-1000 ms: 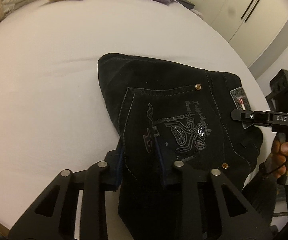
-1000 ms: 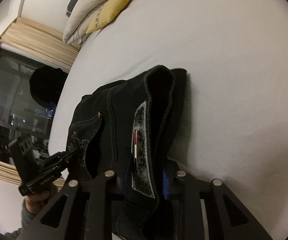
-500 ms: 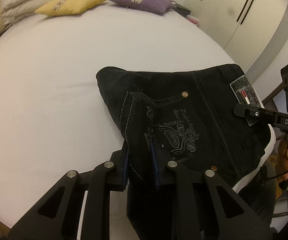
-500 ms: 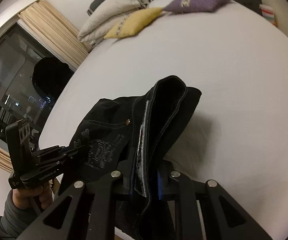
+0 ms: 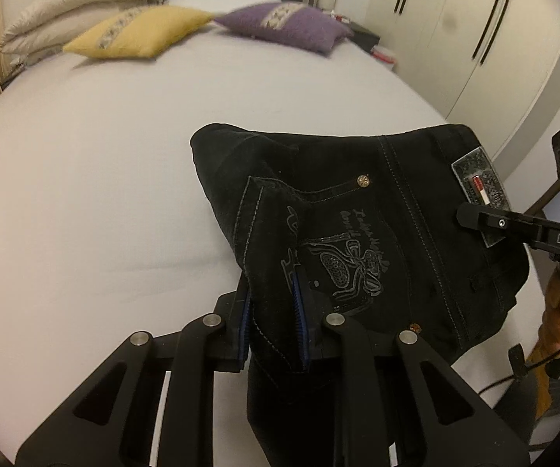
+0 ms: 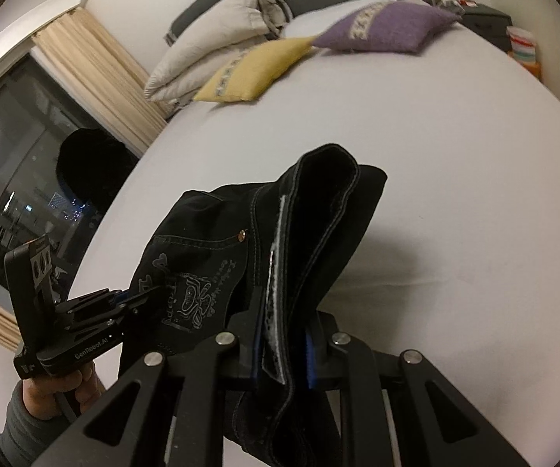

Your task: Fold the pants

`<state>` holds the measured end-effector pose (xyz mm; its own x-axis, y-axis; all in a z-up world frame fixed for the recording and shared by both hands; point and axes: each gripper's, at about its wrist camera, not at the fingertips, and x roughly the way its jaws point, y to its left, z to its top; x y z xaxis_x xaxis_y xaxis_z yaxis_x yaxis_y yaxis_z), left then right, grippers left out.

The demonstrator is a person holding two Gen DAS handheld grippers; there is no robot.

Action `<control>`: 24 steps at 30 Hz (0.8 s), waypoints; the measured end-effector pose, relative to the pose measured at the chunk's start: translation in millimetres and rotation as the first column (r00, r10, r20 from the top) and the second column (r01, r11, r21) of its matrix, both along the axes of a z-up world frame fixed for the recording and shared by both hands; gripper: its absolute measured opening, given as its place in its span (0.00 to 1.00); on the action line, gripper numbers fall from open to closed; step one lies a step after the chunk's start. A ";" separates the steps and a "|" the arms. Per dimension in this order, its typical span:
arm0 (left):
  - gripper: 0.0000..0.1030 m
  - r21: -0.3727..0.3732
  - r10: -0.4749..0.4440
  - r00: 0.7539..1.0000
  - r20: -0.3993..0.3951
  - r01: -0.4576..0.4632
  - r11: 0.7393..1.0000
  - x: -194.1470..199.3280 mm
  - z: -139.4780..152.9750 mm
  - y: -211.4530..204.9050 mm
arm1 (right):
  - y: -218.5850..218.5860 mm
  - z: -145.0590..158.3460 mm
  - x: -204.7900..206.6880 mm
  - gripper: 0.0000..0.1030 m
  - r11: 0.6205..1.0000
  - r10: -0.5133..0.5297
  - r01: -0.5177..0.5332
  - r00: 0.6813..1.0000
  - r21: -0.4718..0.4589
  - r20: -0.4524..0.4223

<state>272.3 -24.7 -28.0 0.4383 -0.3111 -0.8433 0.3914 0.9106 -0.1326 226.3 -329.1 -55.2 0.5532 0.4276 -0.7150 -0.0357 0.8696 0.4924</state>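
Observation:
Black jeans (image 5: 358,202) lie folded on the white bed (image 5: 104,163), back pocket with silver embroidery facing up. My left gripper (image 5: 272,323) is shut on a fold of fabric at the pocket's near edge and holds it above the sheet. In the right wrist view, my right gripper (image 6: 284,350) is shut on the waistband of the jeans (image 6: 210,241), right at the grey label. Each gripper shows in the other's view: the right gripper (image 5: 471,216) at the label, the left gripper (image 6: 136,299) at the pocket side. The far part of the jeans still rests on the bed.
At the head of the bed lie a yellow cushion (image 5: 140,35), a purple cushion (image 5: 284,25) and beige pillows (image 5: 85,4). White wardrobe doors (image 5: 455,39) stand to the right. A dark window (image 6: 7,194) with a beige curtain (image 6: 97,85) is on the left.
Both grippers have risen and lifted the near edge of the jeans off the sheet. The left jaws have narrowed on the fabric. More of the cushions and headboard has come into view.

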 end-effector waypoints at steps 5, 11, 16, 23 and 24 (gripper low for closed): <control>0.17 0.032 0.009 0.998 -0.054 -0.008 0.999 4.2 -50.3 -4.7 | -18.4 -46.0 10.2 0.19 0.998 -0.051 0.055 0.993 0.033 -0.106; 0.32 -0.046 0.014 0.999 -0.050 -0.016 0.999 7.8 -73.4 3.2 | -53.4 -90.0 3.0 0.38 0.971 -0.076 0.106 0.987 0.214 -0.144; 0.45 -0.073 0.045 0.998 -0.034 -0.047 0.996 11.8 -67.1 16.6 | -60.6 -80.4 -10.9 0.57 0.961 -0.120 0.146 0.985 0.233 -0.123; 0.71 -0.073 0.090 0.972 0.218 -0.076 0.994 -52.5 -10.1 31.6 | -99.4 -45.2 -78.9 0.76 0.904 -0.380 0.381 0.924 0.196 -0.042; 0.78 -0.068 0.100 0.959 0.265 -0.084 0.994 -66.8 1.8 29.7 | -97.8 -34.7 -92.7 0.77 0.901 -0.405 0.400 0.914 0.169 -0.008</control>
